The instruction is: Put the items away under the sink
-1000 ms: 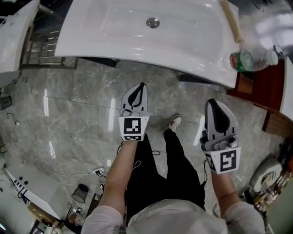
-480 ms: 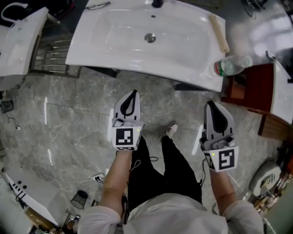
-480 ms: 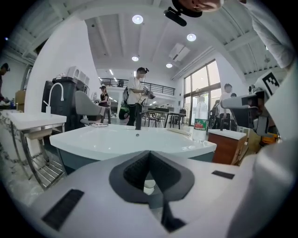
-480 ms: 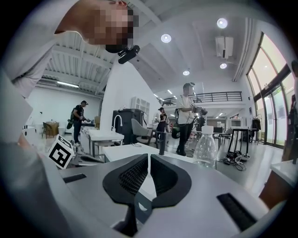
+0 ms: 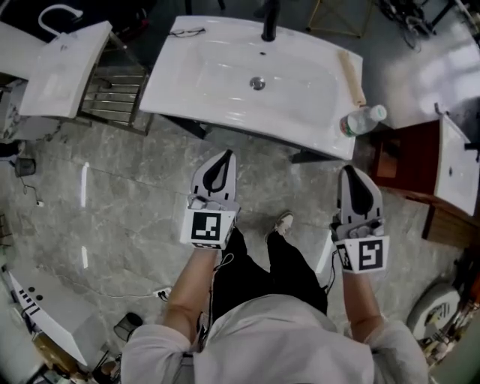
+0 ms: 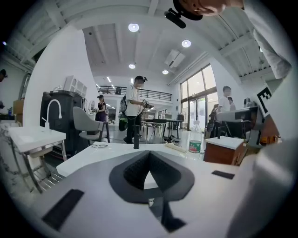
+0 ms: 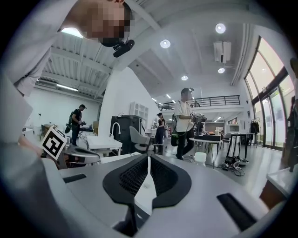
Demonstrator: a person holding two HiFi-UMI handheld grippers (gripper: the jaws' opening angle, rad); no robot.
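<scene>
A white sink basin (image 5: 225, 67) with a black faucet (image 5: 270, 22) stands ahead of me. On its right rim lie a wooden stick (image 5: 351, 77) and a clear bottle (image 5: 360, 120) with a green label, on its side. A pair of glasses (image 5: 187, 31) rests at the back left corner. My left gripper (image 5: 227, 154) and right gripper (image 5: 347, 169) hang over the marble floor, short of the sink's front edge, both shut and empty. The left gripper view shows its shut tips (image 6: 149, 153), with the bottle (image 6: 195, 139) beyond. The right gripper (image 7: 148, 160) points past the sink.
A second white basin (image 5: 67, 64) on a metal rack (image 5: 112, 97) stands at the left. A dark red cabinet (image 5: 409, 157) stands right of the sink, with another basin (image 5: 455, 165) beside it. My shoe (image 5: 283, 221) is between the grippers. Several people stand in the hall behind.
The sink has slid down the head view, so its faucet and the glasses now show. Both grippers stay shut over the floor, the left one slightly lower in the picture.
</scene>
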